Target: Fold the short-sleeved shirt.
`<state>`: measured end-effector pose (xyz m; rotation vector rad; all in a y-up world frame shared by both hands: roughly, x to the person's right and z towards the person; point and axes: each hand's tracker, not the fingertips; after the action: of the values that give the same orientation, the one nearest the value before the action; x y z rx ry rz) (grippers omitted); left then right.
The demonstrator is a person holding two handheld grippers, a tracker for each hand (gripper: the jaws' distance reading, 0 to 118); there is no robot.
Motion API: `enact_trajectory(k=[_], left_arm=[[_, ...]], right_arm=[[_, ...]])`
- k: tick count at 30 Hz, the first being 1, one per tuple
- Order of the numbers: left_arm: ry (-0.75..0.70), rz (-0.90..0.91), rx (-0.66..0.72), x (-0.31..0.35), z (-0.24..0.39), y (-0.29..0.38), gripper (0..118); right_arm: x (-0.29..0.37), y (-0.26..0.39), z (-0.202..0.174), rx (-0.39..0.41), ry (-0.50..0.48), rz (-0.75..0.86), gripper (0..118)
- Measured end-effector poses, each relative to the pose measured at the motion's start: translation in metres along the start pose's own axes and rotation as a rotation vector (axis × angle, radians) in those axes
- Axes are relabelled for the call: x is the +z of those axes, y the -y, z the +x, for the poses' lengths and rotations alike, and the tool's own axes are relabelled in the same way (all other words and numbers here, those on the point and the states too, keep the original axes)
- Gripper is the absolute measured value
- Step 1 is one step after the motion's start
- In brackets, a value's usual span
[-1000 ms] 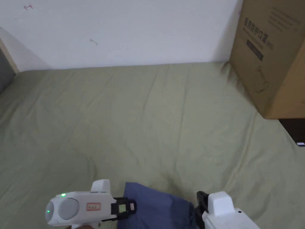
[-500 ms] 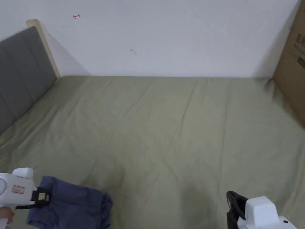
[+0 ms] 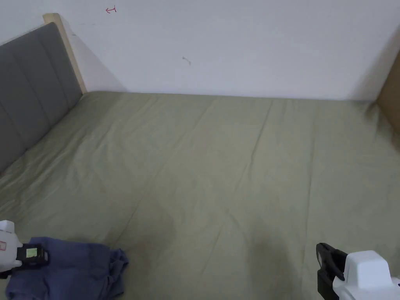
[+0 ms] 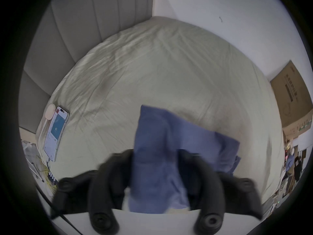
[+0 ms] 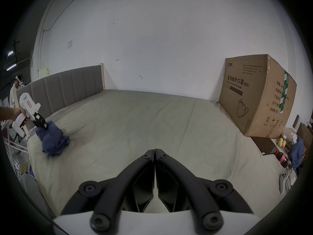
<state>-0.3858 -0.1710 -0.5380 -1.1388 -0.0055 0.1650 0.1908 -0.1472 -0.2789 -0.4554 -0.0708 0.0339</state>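
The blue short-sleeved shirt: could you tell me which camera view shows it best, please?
The right gripper view: the blue short-sleeved shirt appears whole there, bunched on the green bed sheet under the left gripper. The left gripper view shows it close but blurred between the jaws; the head view has it at the frame's bottom-left corner.

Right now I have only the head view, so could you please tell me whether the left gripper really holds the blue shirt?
Observer: Yes. In the left gripper view the blue shirt runs between the jaws of the left gripper, and both seem to press on it, though the picture is blurred.
Operator: Thank you. Is the right gripper carrying anything?
Observer: No. The right gripper has its jaws closed tip to tip with nothing between them.
Operator: Is anything lying nearby that I should avoid?
Observer: A phone lies on the bed near the headboard, apart from the shirt.
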Motion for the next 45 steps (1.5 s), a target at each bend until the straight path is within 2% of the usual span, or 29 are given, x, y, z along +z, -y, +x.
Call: enact_trajectory(k=[1, 2, 4, 12, 22, 26, 32, 35, 38, 39, 40, 42, 45], left_arm=[[0.021, 0.020, 0.020, 0.007, 0.002, -0.001, 92], [0.045, 0.041, 0.044, 0.016, 0.006, -0.002, 97], [0.085, 0.108, 0.051, 0.035, 0.012, -0.004, 97], [0.086, 0.326, -0.049, 0.130, 0.071, -0.005, 97], [0.078, 0.850, -0.165, 0.270, 0.186, 0.050, 96], [0.065, 1.005, -0.190, 0.293, 0.233, 0.090, 96], [0.057, 1.127, -0.273, 0.291, 0.293, 0.146, 94], [0.102, 1.140, -0.270, 0.282, 0.313, 0.170, 80], [0.147, 1.161, -0.278, 0.258, 0.326, 0.183, 41], [0.168, 1.164, -0.294, 0.255, 0.331, 0.186, 16], [0.182, 1.163, -0.305, 0.250, 0.335, 0.191, 0], [0.223, 1.199, -0.323, 0.239, 0.342, 0.200, 0], [0.219, 1.153, -0.334, 0.231, 0.349, 0.205, 0]], right_arm=[[0.005, -0.005, -0.001, -0.005, 0.002, 0.007, 0], [0.009, -0.008, 0.000, -0.010, 0.003, 0.015, 0], [0.019, -0.015, 0.004, -0.017, 0.010, 0.037, 0], [0.069, -0.050, 0.031, -0.023, 0.033, 0.163, 0], [0.143, -0.106, 0.066, -0.015, 0.134, 0.299, 0], [0.164, -0.117, 0.078, -0.020, 0.162, 0.334, 0], [0.188, -0.120, 0.091, -0.018, 0.200, 0.395, 0], [0.195, -0.117, 0.094, -0.016, 0.218, 0.414, 0], [0.198, -0.112, 0.097, -0.014, 0.235, 0.424, 0], [0.199, -0.110, 0.098, -0.016, 0.235, 0.426, 0], [0.199, -0.107, 0.098, -0.020, 0.239, 0.427, 0], [0.199, -0.104, 0.099, -0.023, 0.249, 0.425, 0], [0.200, -0.099, 0.099, -0.022, 0.262, 0.422, 0]])
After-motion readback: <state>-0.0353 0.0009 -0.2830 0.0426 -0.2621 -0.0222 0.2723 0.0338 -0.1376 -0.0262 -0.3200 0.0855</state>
